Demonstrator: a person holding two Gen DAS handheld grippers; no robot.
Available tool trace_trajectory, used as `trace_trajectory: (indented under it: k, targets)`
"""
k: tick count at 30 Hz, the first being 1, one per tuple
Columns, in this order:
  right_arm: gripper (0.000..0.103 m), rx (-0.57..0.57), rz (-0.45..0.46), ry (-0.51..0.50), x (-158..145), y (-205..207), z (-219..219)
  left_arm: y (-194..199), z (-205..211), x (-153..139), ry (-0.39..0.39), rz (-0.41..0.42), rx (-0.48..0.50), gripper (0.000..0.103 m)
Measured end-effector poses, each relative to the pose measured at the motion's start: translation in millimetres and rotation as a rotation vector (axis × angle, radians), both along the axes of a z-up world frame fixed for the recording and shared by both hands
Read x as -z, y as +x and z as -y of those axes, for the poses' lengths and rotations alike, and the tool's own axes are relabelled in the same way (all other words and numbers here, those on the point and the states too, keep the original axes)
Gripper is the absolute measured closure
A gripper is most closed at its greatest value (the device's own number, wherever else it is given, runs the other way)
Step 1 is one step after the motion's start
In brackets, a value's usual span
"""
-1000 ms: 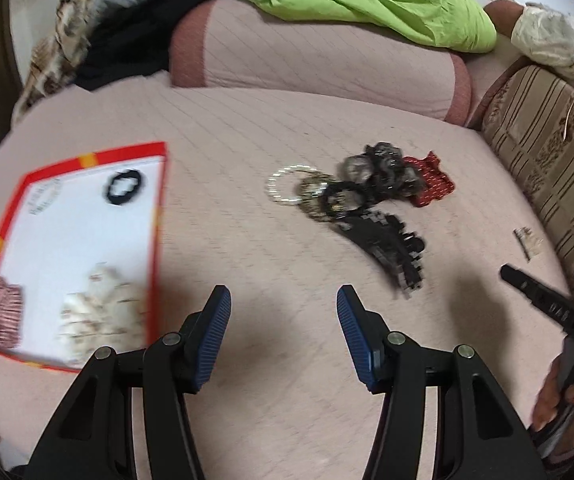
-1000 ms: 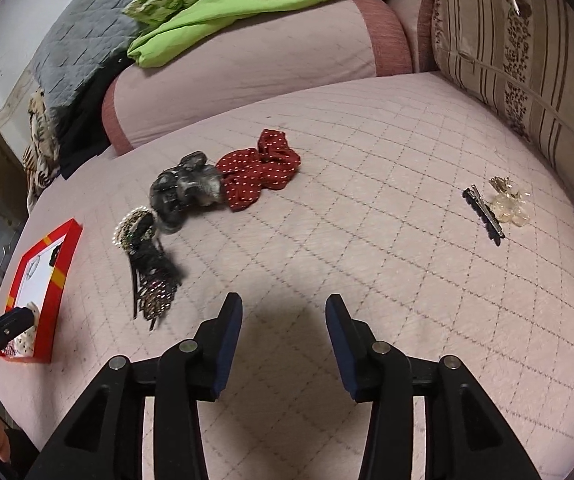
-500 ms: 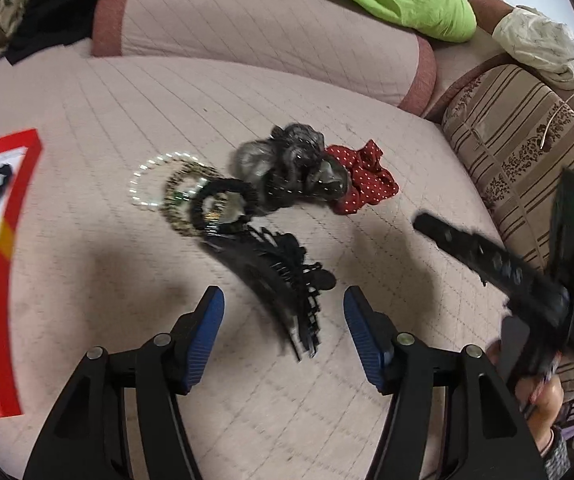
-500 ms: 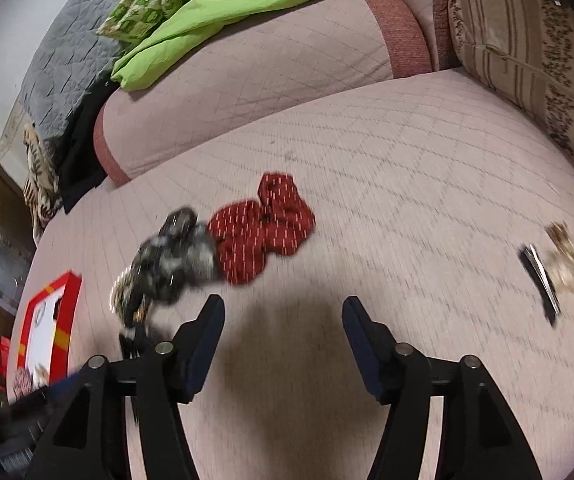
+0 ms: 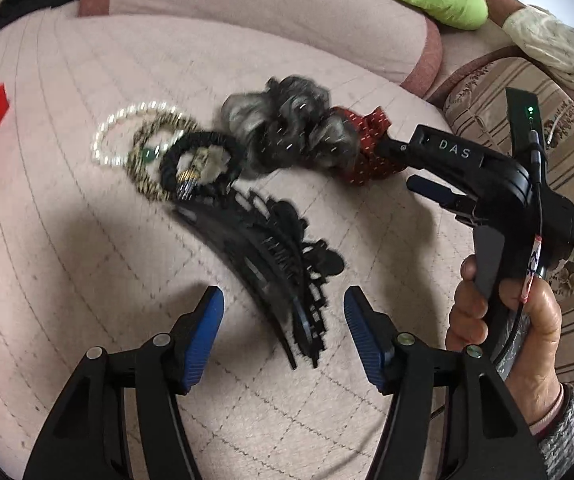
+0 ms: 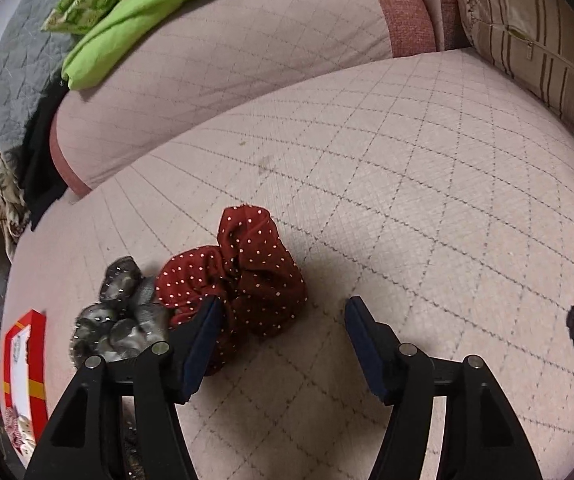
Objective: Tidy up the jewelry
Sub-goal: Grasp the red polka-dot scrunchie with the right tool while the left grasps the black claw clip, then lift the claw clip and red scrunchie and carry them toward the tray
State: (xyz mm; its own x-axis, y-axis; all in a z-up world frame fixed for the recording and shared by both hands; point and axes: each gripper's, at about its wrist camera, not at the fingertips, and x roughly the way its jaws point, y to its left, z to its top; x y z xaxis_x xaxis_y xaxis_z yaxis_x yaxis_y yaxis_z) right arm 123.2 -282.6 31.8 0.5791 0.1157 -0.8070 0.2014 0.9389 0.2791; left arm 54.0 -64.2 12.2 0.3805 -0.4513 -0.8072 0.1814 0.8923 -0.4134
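Scrunchies: I count two, grey [image 5: 287, 128] touching red [image 6: 247, 276].
Bracelets: three rings [image 5: 159, 148], overlapping.
Claw clip [image 5: 279, 264]: one, between my left fingers [image 5: 283, 312], untouched.
Right fingers [image 6: 283, 320]: just widened, empty, near finger over the red.

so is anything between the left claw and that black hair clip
Nothing visible. The left claw is open and the black hair clip's near end already lies in the gap between its fingers, untouched. The black hair tie and bracelets sit at the clip's far end, away from the claw.
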Motion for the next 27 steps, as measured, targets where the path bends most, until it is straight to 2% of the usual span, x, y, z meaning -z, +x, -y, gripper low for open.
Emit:
trace_trajectory:
  k: [1,3,4,5,6,7,11,19,27]
  targets:
    - [0.040,0.002,0.001,-0.006,0.5,0.3,-0.3,-0.3,-1.6,0.9,-0.007,-0.001,-0.003,0.043]
    - [0.062,0.008,0.001,-0.013,0.8,1.2,0.1,-1.6,-4.4,0.2,-0.010,0.005,-0.006,0.058]
    - [0.068,0.009,0.000,-0.011,1.6,2.3,1.9,-1.2,-4.3,0.8,-0.017,-0.002,0.003,0.073]
    - [0.081,0.011,-0.002,-0.010,1.5,2.5,2.1,-1.3,-4.7,1.7,-0.025,-0.016,0.014,0.084]
    - [0.090,0.012,-0.003,-0.003,1.3,1.5,3.4,-2.2,-6.2,1.6,-0.023,-0.015,0.014,0.087]
    - [0.093,0.014,-0.002,0.005,1.3,0.7,4.9,-4.2,-7.0,0.0,-0.021,-0.003,0.015,0.094]
    - [0.098,0.038,0.006,0.044,-0.8,-10.8,14.1,-11.0,-9.5,-6.1,-0.022,0.014,0.024,0.095]
    - [0.099,0.025,0.051,0.024,-18.1,-48.8,19.6,-38.0,-21.1,-28.3,0.005,0.082,0.041,0.095]
    - [0.099,0.034,0.099,0.045,-38.9,-90.5,23.2,-71.3,-34.7,-55.3,0.027,0.158,0.033,0.095]
